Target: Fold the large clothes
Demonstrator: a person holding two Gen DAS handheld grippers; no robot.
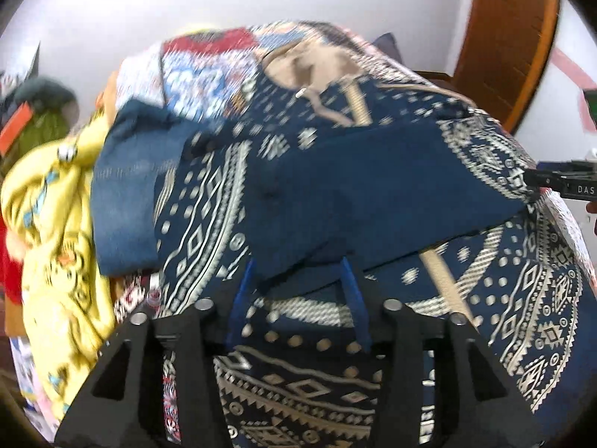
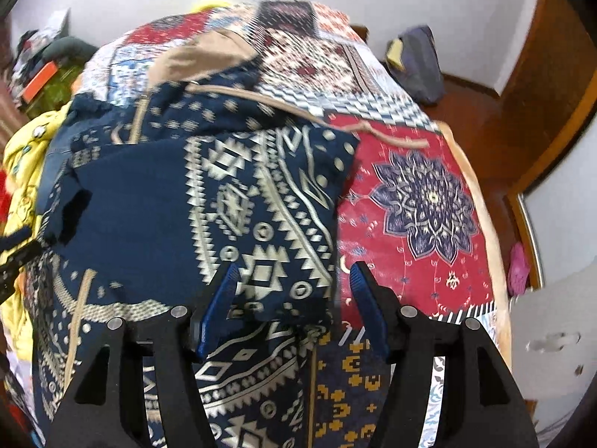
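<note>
Bed (image 2: 410, 186) with patchwork cover | we see blue robe (image 2: 156, 205) near its left edge | left gripper (image 1: 298, 283) and right gripper (image 2: 294, 287): both apart

Patchwork-covered bed (image 2: 418, 201) carries navy patterned garment (image 2: 261, 201), yellow clothes (image 1: 63, 224).

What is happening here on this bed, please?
A person is folding a large navy patterned garment on a bed with a patchwork cover. Each hand holds a tool. The left tool and the right tool are both open, their blue fingers at the edge of a flap already turned over the garment. A yellow garment and jeans lie to the left.
</note>
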